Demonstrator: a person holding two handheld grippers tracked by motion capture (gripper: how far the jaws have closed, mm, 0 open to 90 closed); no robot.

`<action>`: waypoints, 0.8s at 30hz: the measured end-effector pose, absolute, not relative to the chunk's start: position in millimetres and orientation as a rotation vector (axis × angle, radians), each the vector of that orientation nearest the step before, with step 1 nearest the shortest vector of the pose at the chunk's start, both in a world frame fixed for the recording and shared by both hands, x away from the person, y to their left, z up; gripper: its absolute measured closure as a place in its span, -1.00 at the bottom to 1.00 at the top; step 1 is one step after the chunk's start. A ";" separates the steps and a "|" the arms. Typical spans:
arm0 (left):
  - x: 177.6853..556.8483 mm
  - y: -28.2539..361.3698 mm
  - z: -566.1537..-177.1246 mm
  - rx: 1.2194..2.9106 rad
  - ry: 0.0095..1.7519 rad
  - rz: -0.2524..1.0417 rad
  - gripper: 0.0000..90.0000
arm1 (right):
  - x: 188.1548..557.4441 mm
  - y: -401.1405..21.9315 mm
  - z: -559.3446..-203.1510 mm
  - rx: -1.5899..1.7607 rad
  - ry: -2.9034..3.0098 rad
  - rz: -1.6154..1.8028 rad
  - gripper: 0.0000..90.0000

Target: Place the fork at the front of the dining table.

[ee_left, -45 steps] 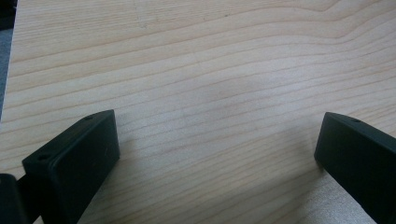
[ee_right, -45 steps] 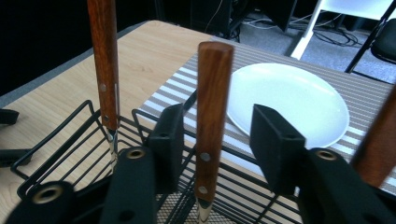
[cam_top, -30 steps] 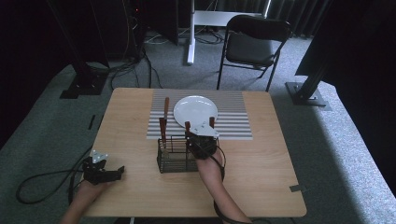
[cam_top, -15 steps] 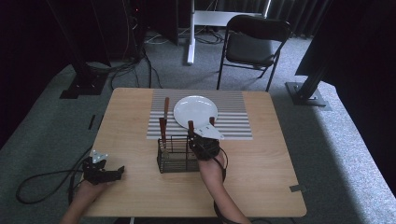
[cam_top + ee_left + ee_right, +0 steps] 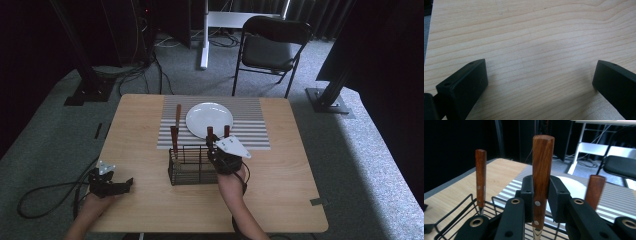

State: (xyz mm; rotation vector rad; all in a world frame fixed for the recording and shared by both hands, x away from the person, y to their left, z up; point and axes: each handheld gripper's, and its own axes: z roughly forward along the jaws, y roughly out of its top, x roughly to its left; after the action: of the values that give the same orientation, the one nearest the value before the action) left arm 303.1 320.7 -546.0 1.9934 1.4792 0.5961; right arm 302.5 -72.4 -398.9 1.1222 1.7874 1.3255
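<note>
- Jaws of the right gripper (image 5: 541, 195) are clamped on the wooden handle of an upright utensil (image 5: 542, 170); the handle stands straight up between them, and two rivets show on it at and below the clamp.
- In the high view the right gripper (image 5: 217, 136) sits at the far right corner of a black wire caddy (image 5: 186, 172), with the person's right hand (image 5: 230, 172) behind it, coming in from the near edge of the table.
- The caddy stands near the middle of the wooden table (image 5: 280, 190), its far side just at the near edge of a striped placemat (image 5: 250, 125).
- A second wooden handle (image 5: 480, 178), also riveted, stands upright in the caddy's wire frame (image 5: 454, 215) to the left in the right gripper view; in the high view it shows as a long utensil (image 5: 175, 129) rising from the caddy's far left corner.
- A third wooden handle (image 5: 594, 191) stands just right of the clamped one, close beside the right gripper's jaw; what it rests in cannot be told.
- A white plate (image 5: 209, 120) lies on the placemat, beyond the caddy and apart from it.
- The left gripper (image 5: 126, 183) lies low at the near left part of the table, held by the person's left hand (image 5: 95, 202), well apart from the caddy.
- Its jaws are spread wide apart in the left gripper view (image 5: 540, 82), with bare wood grain (image 5: 536, 37) between them and nothing held.
- A black folding chair (image 5: 270, 50) stands on the grey floor beyond the table's far side.
</note>
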 end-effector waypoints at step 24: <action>303.1 320.8 -546.0 1.994 1.478 0.596 -1.00 | 289.2 -90.8 -360.1 1.083 1.678 1.387 0.68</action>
State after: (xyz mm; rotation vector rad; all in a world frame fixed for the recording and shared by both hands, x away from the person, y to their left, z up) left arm 303.1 320.8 -546.0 1.9943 1.4783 0.5962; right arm 289.2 -90.8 -360.1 1.0830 1.6779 1.3868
